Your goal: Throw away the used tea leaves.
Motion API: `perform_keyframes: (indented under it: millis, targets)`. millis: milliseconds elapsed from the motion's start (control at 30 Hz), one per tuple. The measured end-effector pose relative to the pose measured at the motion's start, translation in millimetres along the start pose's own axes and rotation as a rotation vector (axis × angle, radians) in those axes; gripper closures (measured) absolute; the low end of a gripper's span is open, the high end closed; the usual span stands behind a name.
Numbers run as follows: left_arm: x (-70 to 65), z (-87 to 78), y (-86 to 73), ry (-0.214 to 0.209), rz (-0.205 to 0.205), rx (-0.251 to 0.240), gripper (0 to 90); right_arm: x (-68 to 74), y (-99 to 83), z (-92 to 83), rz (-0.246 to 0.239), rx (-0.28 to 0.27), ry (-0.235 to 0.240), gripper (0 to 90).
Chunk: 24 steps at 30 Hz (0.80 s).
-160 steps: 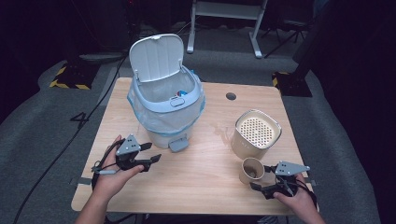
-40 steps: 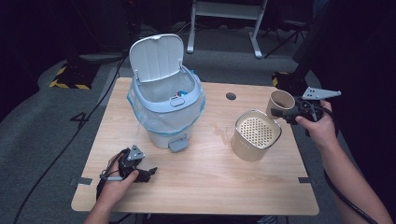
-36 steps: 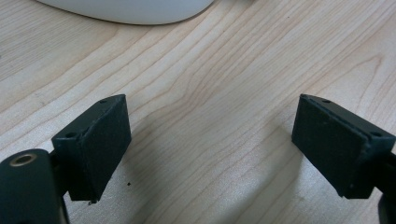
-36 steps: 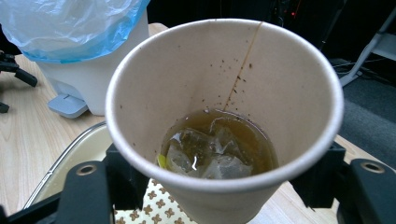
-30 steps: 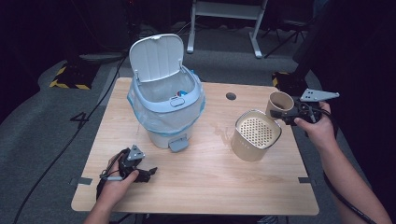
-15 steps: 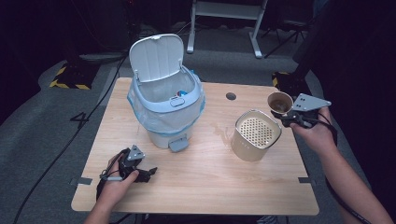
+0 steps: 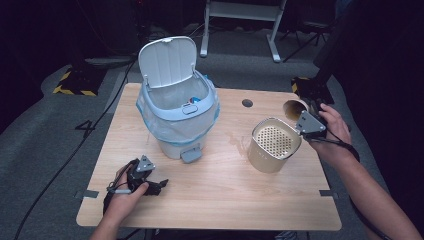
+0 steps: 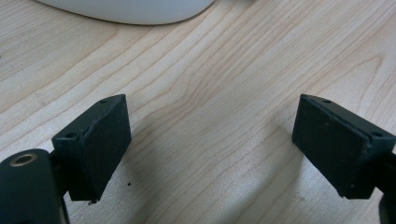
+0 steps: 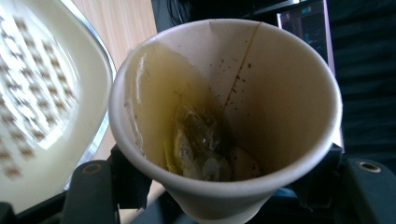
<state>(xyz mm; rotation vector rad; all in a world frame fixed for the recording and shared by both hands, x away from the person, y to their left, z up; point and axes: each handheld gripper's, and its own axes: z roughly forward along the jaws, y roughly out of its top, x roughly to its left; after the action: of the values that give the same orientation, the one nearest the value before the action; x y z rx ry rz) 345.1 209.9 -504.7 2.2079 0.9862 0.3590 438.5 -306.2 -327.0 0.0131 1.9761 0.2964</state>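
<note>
My right gripper [image 7: 301, 116] is shut on a paper cup [image 7: 294, 108], held tilted just right of the beige perforated-top canister [image 7: 274, 144]. In the right gripper view the cup [image 9: 224, 116] holds a wet tea bag [image 9: 198, 140] and pale liquid, with the canister's holed lid [image 9: 42, 98] at left. My left gripper [image 7: 150, 184] lies low on the table's front left, open. In the left gripper view its pads [image 8: 95, 140] stand wide apart over bare wood with nothing between them.
A light blue pedal bin [image 7: 179, 117] with a liner bag and its lid raised stands at the table's middle left; its white base [image 8: 126, 7] shows ahead of my left gripper. A cable hole [image 7: 247, 103] sits near the far edge of the wooden table [image 7: 220, 190].
My right gripper lifted the cup from the front right of the table to the far right of the canister, then tipped it toward the canister. The left hand slid back and has stayed still.
</note>
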Motion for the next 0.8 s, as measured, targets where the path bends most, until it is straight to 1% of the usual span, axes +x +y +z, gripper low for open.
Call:
perform_keyframes:
  millis: [33, 100, 133, 167, 200, 233, 267, 300, 333, 367, 433, 467, 500, 533, 567, 600, 667, 700, 733, 767, 800]
  targets:
    - [0.0, 0.0, 0.0, 0.0, 0.0, 0.0, 11.9, 1.5, 1.5, 0.0, -0.044, 0.021, -0.013, 34.7]
    - [0.0, 0.0, 0.0, 0.0, 0.0, 0.0, 11.9, 3.2, 3.2, 0.1, -0.107, 0.046, -0.032, 35.4]
    - [0.0, 0.0, 0.0, 0.0, 0.0, 0.0, 11.9, 4.6, 4.2, -0.1, -0.151, 0.064, -0.041, 35.8]
    - [0.2, -0.1, 0.1, 0.001, 0.003, 0.0, 11.9, 5.8, 4.9, -0.5, -0.178, 0.078, -0.053, 36.1]
    - [0.0, 0.0, 0.0, 0.0, 0.0, 0.0, 11.9, 7.2, 6.0, -1.3, -0.225, 0.096, -0.069, 36.6]
    - [0.0, 0.0, 0.0, 0.0, 0.0, 0.0, 11.9, 7.2, 6.0, -1.3, -0.225, 0.096, -0.069, 36.6]
    - [0.0, 0.0, 0.0, 0.0, 0.0, 0.0, 11.9, 8.1, 6.5, -2.2, -0.25, 0.11, -0.083, 36.9]
    - [0.0, 0.0, 0.0, 0.0, 0.0, 0.0, 11.9, 9.1, 7.4, -3.1, -0.293, 0.124, -0.106, 37.1]
    - [0.0, 0.0, 0.0, 0.0, 0.0, 0.0, 11.9, 9.7, 8.5, -4.2, -0.331, 0.142, -0.118, 37.3]
    - [0.0, 0.0, 0.0, 0.0, 0.0, 0.0, 11.9, 10.5, 9.1, -4.6, -0.363, 0.141, -0.139, 37.6]
    - [0.0, 0.0, 0.0, 0.0, 0.0, 0.0, 11.9, 12.1, 11.5, -6.3, -0.426, 0.159, -0.165, 37.9]
    - [0.0, 0.0, 0.0, 0.0, 0.0, 0.0, 11.9, 13.9, 14.1, -7.6, -0.502, 0.174, -0.194, 38.4]
    - [0.0, 0.0, 0.0, 0.0, 0.0, 0.0, 11.9, 13.9, 14.1, -7.6, -0.502, 0.174, -0.194, 38.4]
    - [0.0, 0.0, 0.0, 0.0, 0.0, 0.0, 11.9, 14.9, 15.2, -8.3, -0.532, 0.184, -0.207, 38.7]
    - [0.0, 0.0, 0.0, 0.0, 0.0, 0.0, 11.9, 16.5, 17.2, -9.3, -0.585, 0.201, -0.221, 39.0]
    - [0.0, 0.0, 0.0, 0.0, 0.0, 0.0, 11.9, 17.5, 18.5, -10.0, -0.616, 0.211, -0.233, 39.1]
    - [0.0, 0.0, 0.0, 0.0, 0.0, 0.0, 11.9, 21.1, 22.2, -11.8, -0.695, 0.235, -0.27, 39.4]
    - [0.0, 0.0, 0.0, 0.0, 0.0, 0.0, 11.9, 23.3, 24.1, -12.4, -0.74, 0.243, -0.285, 39.6]
    - [0.0, 0.0, 0.0, 0.0, 0.0, 0.0, 11.9, 26.2, 26.5, -13.3, -0.799, 0.253, -0.3, 40.0]
    - [-0.1, 0.0, 0.0, 0.0, -0.001, 0.0, 11.9, 26.2, 26.5, -13.3, -0.799, 0.253, -0.3, 40.0]
    - [0.0, 0.0, 0.0, 0.0, 0.0, 0.0, 11.9, 27.0, 27.9, -13.8, -0.83, 0.26, -0.301, 40.2]
